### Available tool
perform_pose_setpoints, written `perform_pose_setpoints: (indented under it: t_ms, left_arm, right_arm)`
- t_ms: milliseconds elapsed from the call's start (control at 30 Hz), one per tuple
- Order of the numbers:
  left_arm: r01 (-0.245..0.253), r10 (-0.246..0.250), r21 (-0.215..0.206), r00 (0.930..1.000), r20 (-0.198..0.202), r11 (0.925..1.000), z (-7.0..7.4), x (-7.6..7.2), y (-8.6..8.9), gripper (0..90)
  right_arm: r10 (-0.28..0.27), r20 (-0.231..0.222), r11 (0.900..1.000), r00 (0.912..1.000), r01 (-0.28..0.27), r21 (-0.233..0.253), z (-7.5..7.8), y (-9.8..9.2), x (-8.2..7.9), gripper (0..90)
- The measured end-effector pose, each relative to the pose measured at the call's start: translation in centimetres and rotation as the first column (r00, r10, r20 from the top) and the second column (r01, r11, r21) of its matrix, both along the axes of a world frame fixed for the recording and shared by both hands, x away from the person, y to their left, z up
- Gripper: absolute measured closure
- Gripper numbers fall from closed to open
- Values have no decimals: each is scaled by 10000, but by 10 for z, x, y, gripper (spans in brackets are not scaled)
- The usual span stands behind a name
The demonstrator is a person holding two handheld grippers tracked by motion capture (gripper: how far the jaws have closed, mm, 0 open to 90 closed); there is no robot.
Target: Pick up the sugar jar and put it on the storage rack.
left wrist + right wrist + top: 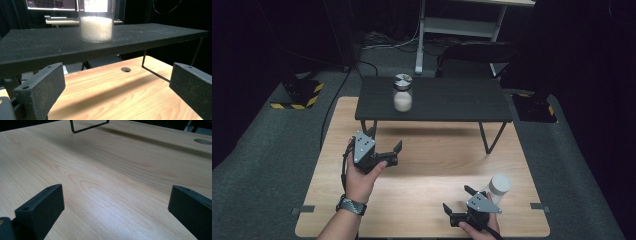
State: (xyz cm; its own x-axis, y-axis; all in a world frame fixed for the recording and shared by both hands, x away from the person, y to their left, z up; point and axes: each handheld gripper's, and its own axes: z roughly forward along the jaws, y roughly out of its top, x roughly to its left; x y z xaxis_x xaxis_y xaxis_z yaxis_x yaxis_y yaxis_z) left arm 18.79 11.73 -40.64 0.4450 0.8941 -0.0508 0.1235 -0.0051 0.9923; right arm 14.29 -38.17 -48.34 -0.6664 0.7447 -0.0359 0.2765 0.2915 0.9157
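Both grippers empty and spread, the left one lined up on the jar point(402, 93).

The jar — glass, metal lid, white grains in its lower part — stands on the black shelf point(452, 100), near its front edge and left of centre. The left gripper point(384, 145) hovers over the wooden table point(422, 170) just short of that edge, jaws wide apart and holding nothing; its own view looks straight at the jar point(96, 26). The right gripper point(457, 199) waits low near the table's front, jaws wide too, a white cylinder point(498, 186) just beside it — probably a capped container, though it is too blurred to say. The reach looks barely begun. Next the left gripper must rise above the shelf's lip, go forward and straddle the jar. Room is ample on both sides of it; the lip is the one thing to clear.
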Motion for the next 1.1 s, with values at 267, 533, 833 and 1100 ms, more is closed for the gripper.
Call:
perform_pose_setpoints:
  t_ms: [267,533,833,1100]
  left_arm:
    - [305,-305,-25,9995,-103,9995,-16,-15,2,2]
    - [460,-461,-38,9981,-399,9989,-32,-25,5,2]
    - [697,-689,82,9949,-737,9975,-50,-38,8,2]
    - [784,-766,131,9914,-1062,9968,-65,-48,10,2]
  right_arm:
    - [6,29,10000,10000,-6,-21,0,0,0,3]
    - [8,63,10000,10000,-8,-59,0,1,-1,3]
    - [13,62,10000,10000,-12,-87,0,1,-1,3]
    - [8,83,9999,10000,-8,-108,0,2,-1,2]
